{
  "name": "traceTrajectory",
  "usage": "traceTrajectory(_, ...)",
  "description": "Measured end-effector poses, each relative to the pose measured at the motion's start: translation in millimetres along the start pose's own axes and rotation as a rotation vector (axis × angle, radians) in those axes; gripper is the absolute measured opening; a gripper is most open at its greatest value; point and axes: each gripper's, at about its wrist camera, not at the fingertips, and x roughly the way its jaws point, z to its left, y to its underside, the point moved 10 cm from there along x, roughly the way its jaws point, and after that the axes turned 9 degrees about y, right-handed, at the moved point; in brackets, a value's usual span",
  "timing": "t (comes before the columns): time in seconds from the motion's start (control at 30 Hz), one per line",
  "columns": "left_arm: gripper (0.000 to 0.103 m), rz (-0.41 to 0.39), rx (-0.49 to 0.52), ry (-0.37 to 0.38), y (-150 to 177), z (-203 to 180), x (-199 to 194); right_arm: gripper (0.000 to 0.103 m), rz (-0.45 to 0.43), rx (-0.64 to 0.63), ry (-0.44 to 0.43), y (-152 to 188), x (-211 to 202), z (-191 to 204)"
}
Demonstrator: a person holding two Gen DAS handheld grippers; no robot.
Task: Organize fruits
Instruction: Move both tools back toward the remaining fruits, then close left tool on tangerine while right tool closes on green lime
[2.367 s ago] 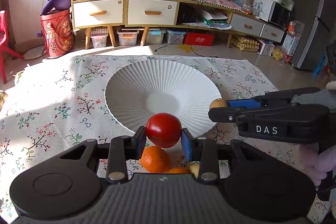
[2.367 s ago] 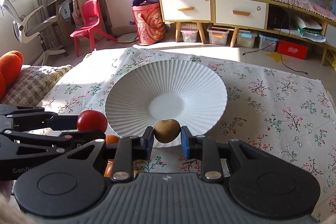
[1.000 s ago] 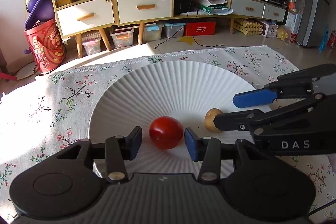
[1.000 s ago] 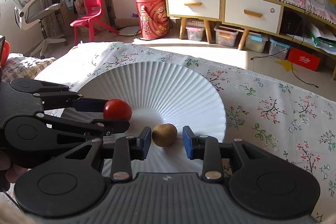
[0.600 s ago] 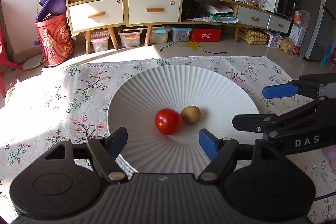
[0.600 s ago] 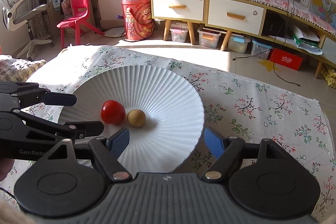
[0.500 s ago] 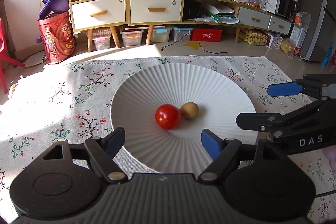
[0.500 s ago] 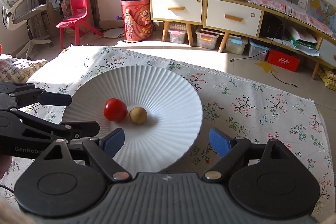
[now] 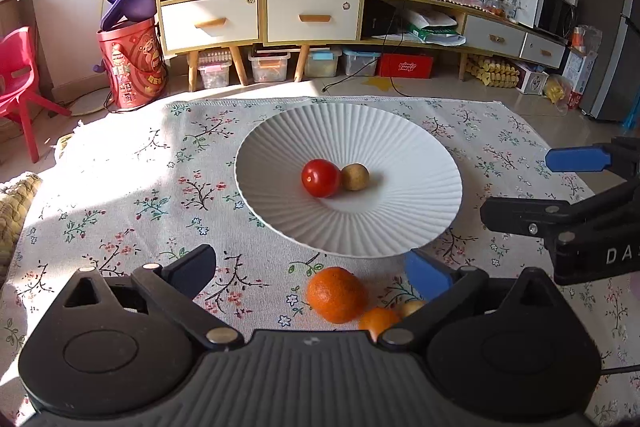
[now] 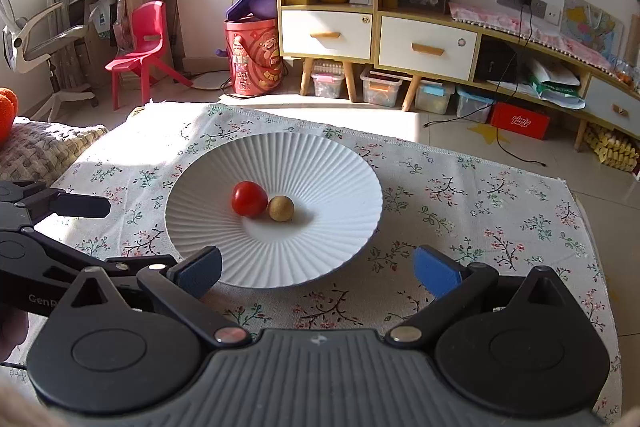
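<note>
Centrally, a white ribbed plate [image 9: 400, 227] sits on the floral cloth [image 9: 132, 195] covering the table, and at its middle a red tomato [image 9: 320, 177] lies touching a small brown round fruit [image 9: 354, 177], which is at the tomato's 3 o'clock. In the left wrist view, your left tool [image 9: 316, 267] hangs over the cloth at the plate's 6 o'clock with both fingers spread wide and nothing held between them. A large orange [image 9: 337, 294] rests on the cloth in that gap, just off the plate's near rim; a smaller orange [image 9: 377, 323] and a pale yellowish fruit [image 9: 409, 307] lie close by at its 4 o'clock, partly hidden by the tool's right finger [image 9: 427, 275]. Your right tool [image 9: 532, 187] enters the same view at 3 o'clock, its fingers parted and empty, beside the plate rim. In the right wrist view, your right tool [image 10: 318, 271] is likewise wide open and holds nothing, poised over the plate's near edge [image 10: 280, 279], with the tomato [image 10: 249, 199] and the brown fruit [image 10: 281, 208] at 12 o'clock from it; your left tool [image 10: 76, 227] shows at 9 o'clock, open. A wooden cabinet [image 10: 360, 31] and a red chair [image 10: 142, 43] stand beyond the table.
</note>
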Motion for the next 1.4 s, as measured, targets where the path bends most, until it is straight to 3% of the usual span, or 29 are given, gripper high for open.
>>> traceTrajectory(0.5, 0.092, -0.013, -0.064, -0.084, 44.0, 8.3, -35.0, 0.103, -0.011, -0.008, 0.048, 43.8, -23.6, 9.5)
traceTrajectory(0.8, 0.092, 0.033, -0.101, -0.100, 74.4, 25.1, -33.3, 0.102, 0.018, -0.029, 0.010, 72.7, -16.8, 34.4)
traceTrajectory(1.0, 0.091, 0.087, -0.098, -0.114, 86.7, 31.2, -28.6, 0.094, 0.073, -0.048, -0.013, 85.9, -7.0, 50.4)
traceTrajectory(1.07, 0.090, 0.111, -0.106, -0.114, 91.0, 33.3, -25.6, 0.084, 0.095, -0.044, -0.027, 89.7, -4.0, 53.4)
traceTrajectory(1.4, 0.066, 0.148, -0.110, -0.085, 97.2, 31.5, -14.0, 0.068, 0.128, -0.071, -0.069, 93.7, 2.2, 71.5)
